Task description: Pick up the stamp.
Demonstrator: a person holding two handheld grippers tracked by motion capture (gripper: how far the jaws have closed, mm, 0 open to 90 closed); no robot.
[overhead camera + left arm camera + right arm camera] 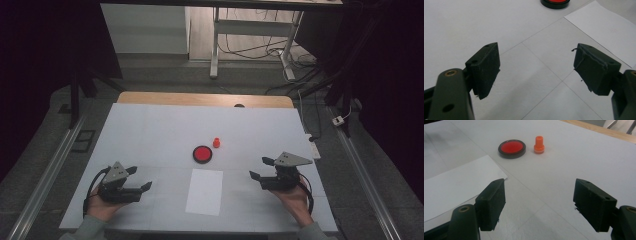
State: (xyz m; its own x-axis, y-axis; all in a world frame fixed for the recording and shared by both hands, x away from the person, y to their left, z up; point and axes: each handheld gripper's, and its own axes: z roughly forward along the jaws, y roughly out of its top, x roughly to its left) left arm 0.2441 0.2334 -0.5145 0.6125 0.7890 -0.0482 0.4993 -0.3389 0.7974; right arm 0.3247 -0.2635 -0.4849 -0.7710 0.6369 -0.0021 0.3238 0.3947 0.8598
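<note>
A round red ink pad in a black rim (202,154) lies near the middle of the white table (150,130), with a small orange stamp (216,143) upright just behind and to its right. A white sheet of paper (205,191) lies in front of the pad. My left gripper (139,178) rests low at the front left, open and empty. My right gripper (261,168) sits at the front right, open and empty. In the right gripper view the pad (512,148) and stamp (539,145) stand ahead beyond the wide-apart jaws, with the paper (456,187) to the left.
The table's wooden far edge (205,99) shows beyond the white cover. Desk legs and loose cables (260,50) lie on the floor behind. Metal rails (45,175) run along both sides of the table.
</note>
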